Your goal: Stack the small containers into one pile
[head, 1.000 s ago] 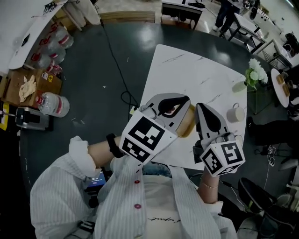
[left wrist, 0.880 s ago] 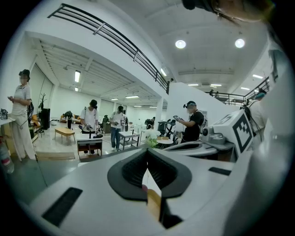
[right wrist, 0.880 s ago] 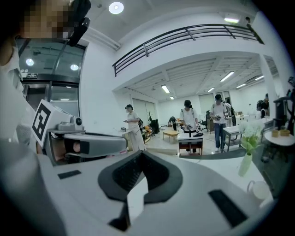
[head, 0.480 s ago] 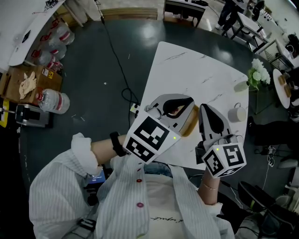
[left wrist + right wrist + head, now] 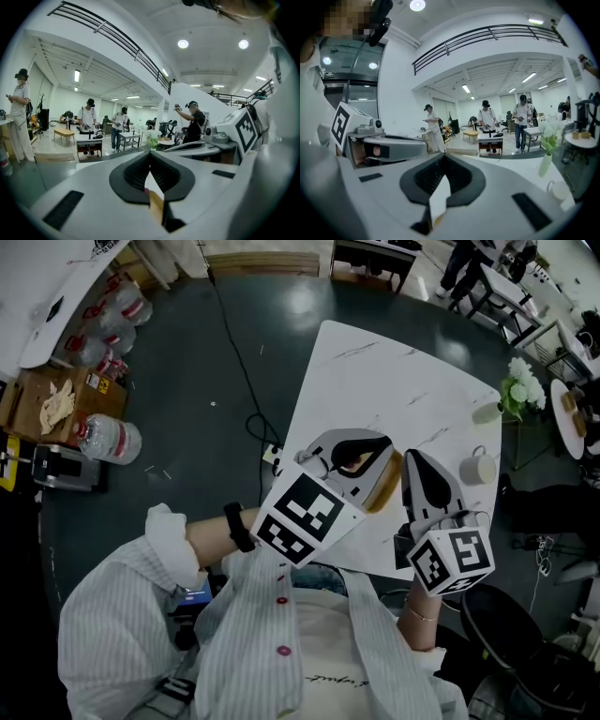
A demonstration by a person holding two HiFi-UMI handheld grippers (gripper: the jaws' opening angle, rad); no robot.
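Head view: left tool (image 5: 385, 443) and right tool (image 5: 413, 457), both pinched shut on nothing, hover over the table's (image 5: 375, 371) near edge. The left one hides most of a tan container (image 5: 382, 493). Farther right sit a white cup (image 5: 475, 468), then a flower vase (image 5: 509, 395). Right gripper view shows people (image 5: 487, 119) standing far behind.

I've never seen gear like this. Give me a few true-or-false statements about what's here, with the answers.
1. A white cup stands on the table. True.
2. The table is dark wood. False: it is white with grey veins.
3. The left gripper and the right gripper both have their jaws shut. True.
4. The flowers are red. False: they are white.
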